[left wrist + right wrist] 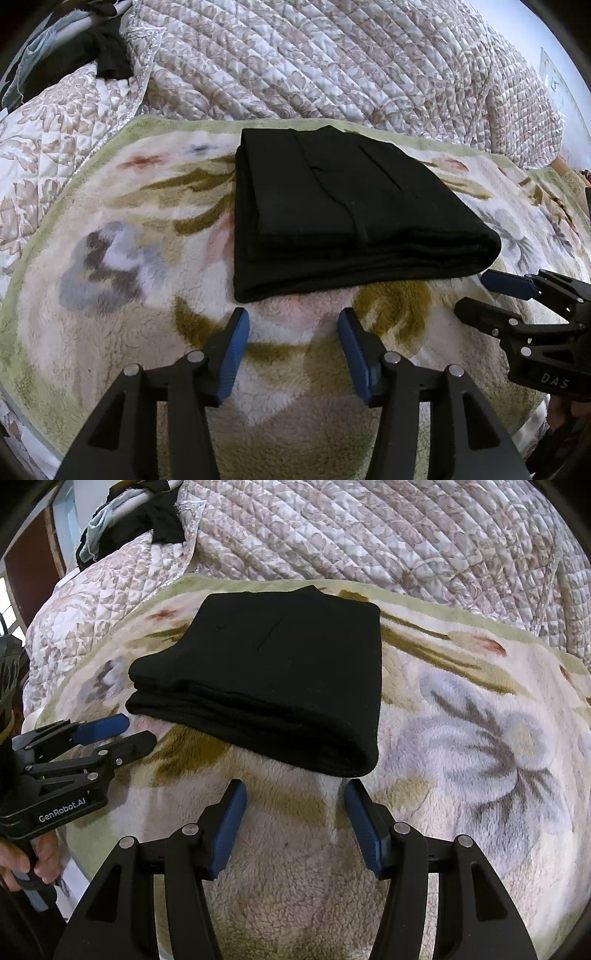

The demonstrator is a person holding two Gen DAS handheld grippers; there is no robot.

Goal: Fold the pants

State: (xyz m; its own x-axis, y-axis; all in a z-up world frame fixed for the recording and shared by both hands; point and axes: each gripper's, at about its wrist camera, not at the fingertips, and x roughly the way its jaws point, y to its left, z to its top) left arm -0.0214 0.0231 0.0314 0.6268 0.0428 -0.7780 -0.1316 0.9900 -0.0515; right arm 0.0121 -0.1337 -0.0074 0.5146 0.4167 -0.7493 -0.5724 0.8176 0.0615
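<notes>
Both grippers' fingers (pixel 236 347) spread, empty; left gripper (pixel 138 731) reads "GenRobot.AI", right gripper (pixel 476 293) seemingly "DAS".

Floral fleece blanket (pixel 110 258) against quilted bedspread (pixel 314 55), dark clothes (pixel 155 520) behind

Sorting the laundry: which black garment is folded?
The black pants on the fleece blanket, stacked in neat layers; the other black garment lies crumpled behind the quilt.

Dark clothes (pixel 140 520) top-left cut off by frame edge; blanket (pixel 129 258) under pants (pixel 332 206) hidden; inner folds unseen.
</notes>
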